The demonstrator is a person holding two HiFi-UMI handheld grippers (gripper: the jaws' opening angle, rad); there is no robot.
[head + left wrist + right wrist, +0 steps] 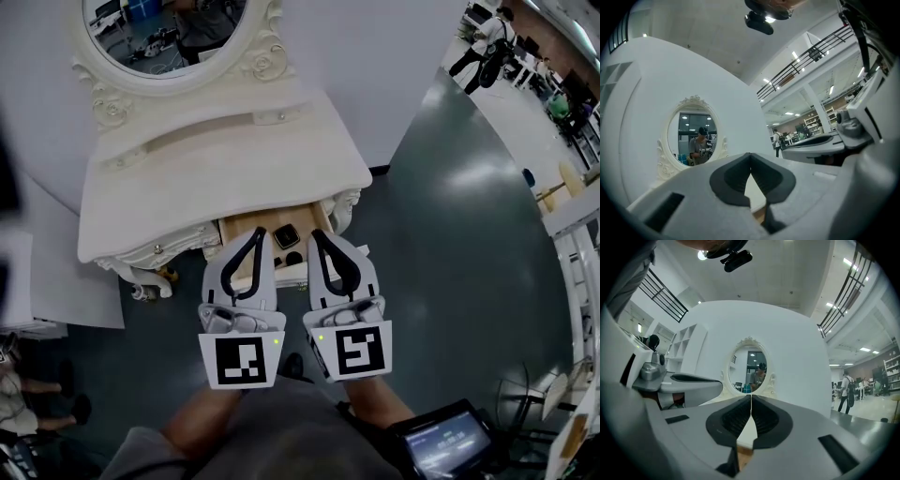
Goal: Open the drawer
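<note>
In the head view a white dressing table (225,178) stands against the wall. Its drawer (242,226) is pulled out toward me, showing a wooden bottom. Inside lie a small square dark-faced thing (286,237) and a black object (293,258). My left gripper (258,232) and right gripper (315,234) hover side by side above the open drawer, pointing at the table. Both are shut, with nothing between the pads. In the left gripper view the left gripper (750,157) has its tips meeting. The right gripper (751,399) shows the same in the right gripper view.
An oval mirror (169,37) in an ornate white frame stands at the back of the tabletop. A person (487,42) stands far off at the upper right. A device with a lit screen (445,445) sits at the lower right. Grey floor (450,234) lies to the table's right.
</note>
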